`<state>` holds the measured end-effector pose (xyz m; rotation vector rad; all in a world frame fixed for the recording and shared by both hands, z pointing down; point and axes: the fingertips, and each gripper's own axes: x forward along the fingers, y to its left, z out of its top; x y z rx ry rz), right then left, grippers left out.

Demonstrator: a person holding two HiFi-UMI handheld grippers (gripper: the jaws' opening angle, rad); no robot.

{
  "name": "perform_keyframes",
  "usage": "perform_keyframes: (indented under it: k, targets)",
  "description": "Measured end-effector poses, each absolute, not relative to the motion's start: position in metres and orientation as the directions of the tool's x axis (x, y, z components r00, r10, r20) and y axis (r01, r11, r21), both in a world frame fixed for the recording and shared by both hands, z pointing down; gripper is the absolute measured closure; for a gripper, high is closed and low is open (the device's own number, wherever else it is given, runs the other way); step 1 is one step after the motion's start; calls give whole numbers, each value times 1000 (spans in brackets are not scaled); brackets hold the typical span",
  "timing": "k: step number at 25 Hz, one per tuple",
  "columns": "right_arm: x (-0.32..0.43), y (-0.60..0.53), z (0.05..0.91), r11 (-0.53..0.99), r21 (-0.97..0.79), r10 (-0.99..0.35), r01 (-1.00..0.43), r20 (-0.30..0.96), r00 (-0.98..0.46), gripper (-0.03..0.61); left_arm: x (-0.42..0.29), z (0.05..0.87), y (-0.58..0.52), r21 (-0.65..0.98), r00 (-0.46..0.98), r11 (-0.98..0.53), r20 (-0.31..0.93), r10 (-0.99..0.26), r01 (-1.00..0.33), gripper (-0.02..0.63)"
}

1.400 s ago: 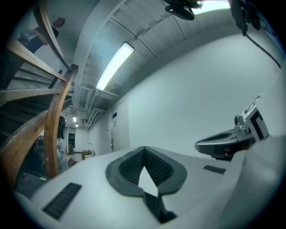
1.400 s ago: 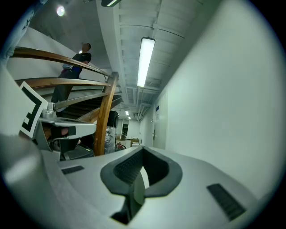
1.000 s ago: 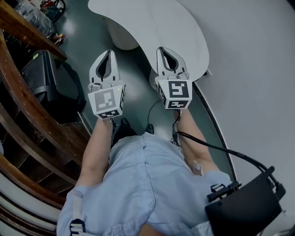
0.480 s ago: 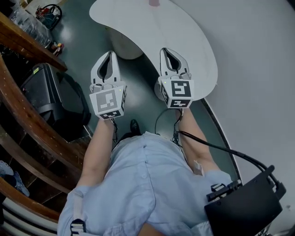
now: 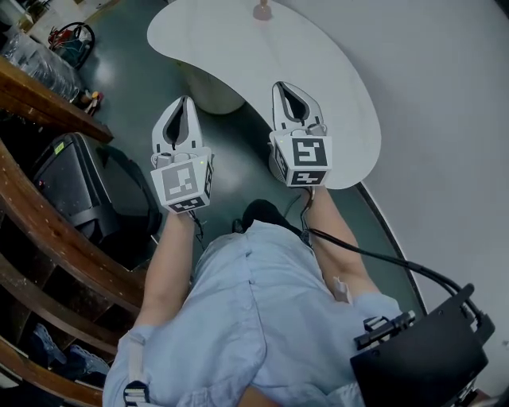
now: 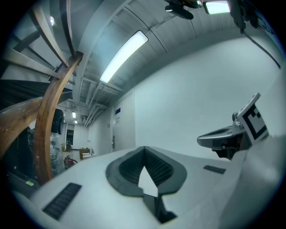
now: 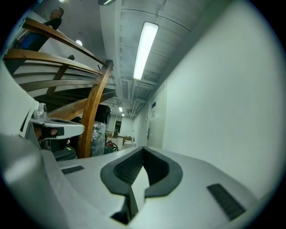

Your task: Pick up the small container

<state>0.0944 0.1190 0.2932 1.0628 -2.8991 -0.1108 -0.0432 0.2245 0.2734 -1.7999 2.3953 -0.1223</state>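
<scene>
Head view, table: the white table [image 5: 334, 119] now shows far more of its top than a second ago. Its near curved edge has slid down the picture until it lies level with the grippers, so the person has been walking up to it.
Head view, small container: a small pinkish container [image 5: 262, 11] stands on the far end of the table, at the top of the picture. A second ago it was out of frame, and half a second ago only its lower edge showed. It stands well apart from both grippers.
Head view, grippers: the left gripper [image 5: 185, 102] and the right gripper [image 5: 287, 86] are held side by side, level, pointing ahead as before. The right one reaches over the table's near edge; the left one is over the dark floor beside it.
Head view, surroundings: the black case [image 5: 71, 179] on the left has drifted down the picture, which fits the walk forward.
Left gripper view: its jaws are together at the tips, with nothing between them. Beyond them are a wooden stair beam [image 6: 46, 120], a ceiling light [image 6: 123, 56] and a plain wall. The container is not in this view.
Right gripper view: its jaws are likewise closed and empty. Beam, light and corridor lie ahead, and again there is no container.
Meaning for the task: this looks like the approach, with the pick-up not yet begun. Whichever gripper goes for the container will have to be carried across the table and its jaws parted first.
</scene>
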Motion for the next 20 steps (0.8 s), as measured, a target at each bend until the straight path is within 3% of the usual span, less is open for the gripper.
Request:
perform_keyframes:
  k: [20]
  targets:
    - [12, -4, 323, 723, 70, -691, -688, 58, -720, 577, -122, 298, 93, -169, -198, 199, -20, -980, -965, 615]
